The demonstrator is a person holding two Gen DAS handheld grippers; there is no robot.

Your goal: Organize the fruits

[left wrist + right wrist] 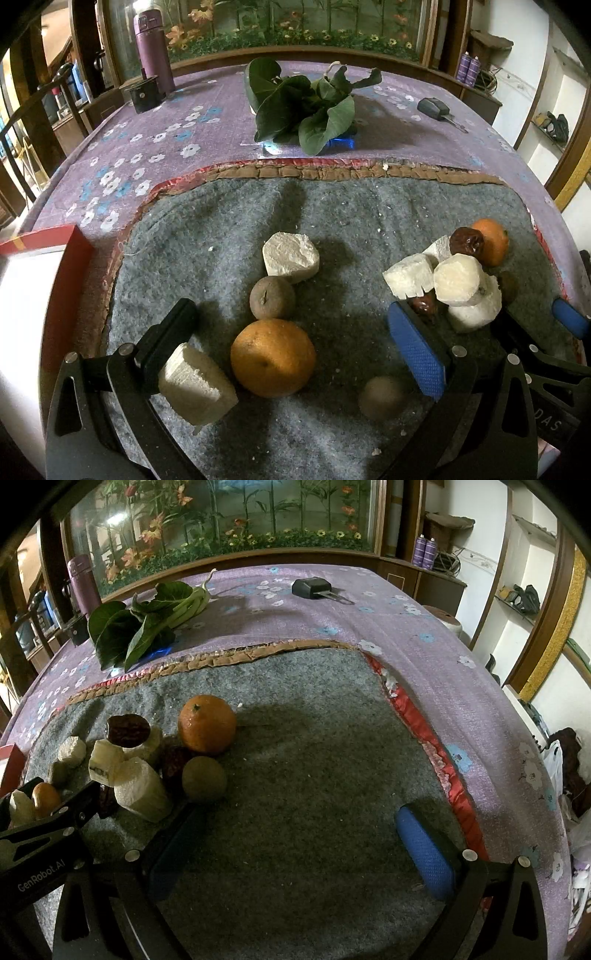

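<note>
Sorting is judged mid-way. A loose group lies between the left gripper's (291, 354) spread fingers on the grey felt mat (369, 221) covering the bench: large orange (273, 357), brown round fruit (272, 297), and a white cut chunk (195, 384) touching the left finger, long axis running near-right to far-left. Nothing is grasped. The right gripper (303, 853) is released over bare mat, the gathered pile (136, 771) at its left. Next, closing on one loose piece and carrying it rightward seems required.

Purple flask (153, 50) (upright), leafy greens (306, 105); car key (437, 110), floral tablecloth (147, 147)
</note>
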